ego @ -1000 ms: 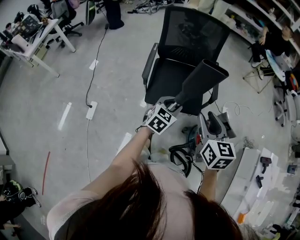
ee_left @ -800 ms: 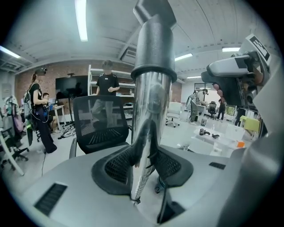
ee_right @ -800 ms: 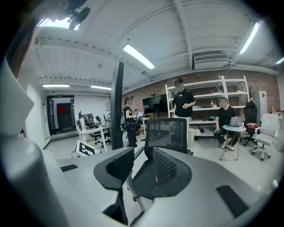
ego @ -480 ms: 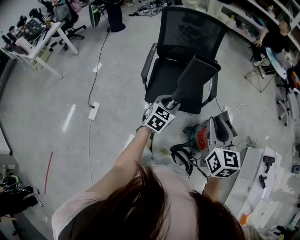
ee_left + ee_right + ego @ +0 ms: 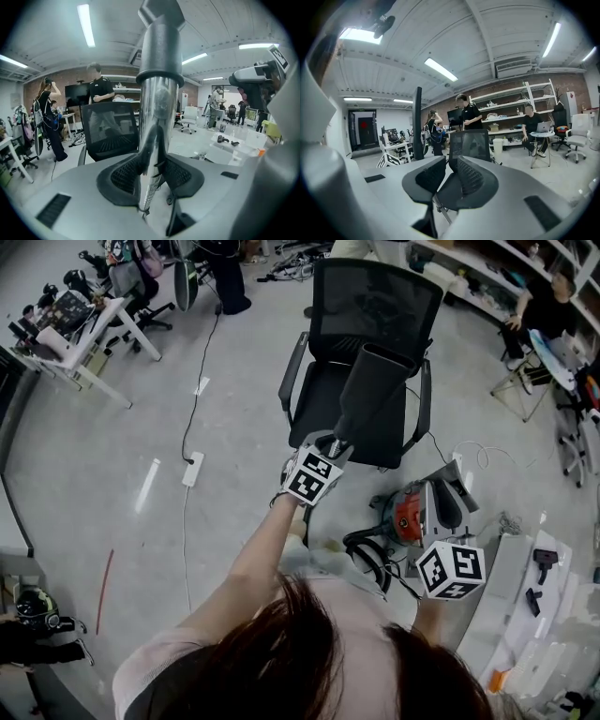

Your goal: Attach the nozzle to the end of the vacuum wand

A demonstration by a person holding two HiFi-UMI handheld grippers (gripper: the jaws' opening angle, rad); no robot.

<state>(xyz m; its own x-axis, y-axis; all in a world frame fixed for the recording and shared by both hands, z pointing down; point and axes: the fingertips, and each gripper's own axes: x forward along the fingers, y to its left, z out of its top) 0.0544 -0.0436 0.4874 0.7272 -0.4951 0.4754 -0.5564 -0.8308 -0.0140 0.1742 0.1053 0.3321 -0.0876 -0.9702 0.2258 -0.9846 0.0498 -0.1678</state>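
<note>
My left gripper is shut on a chrome vacuum wand, which rises between its pads. A dark grey flat nozzle sits on the wand's far end and sticks up over the office chair; its collar meets the chrome tube. My right gripper hangs lower right in the head view, under its marker cube, beside the red and grey vacuum body. Its jaws are closing with nothing between them. From the right gripper view the nozzle shows edge-on at the left.
A black mesh office chair stands just beyond the nozzle. A black hose coils on the floor by the vacuum body. Loose parts lie on a white sheet at the right. Desks, shelves and people ring the room.
My right gripper has drawn back toward the lower right, off the vacuum body, which now shows in full. The wand and nozzle have swung a little left and stand more upright.
</note>
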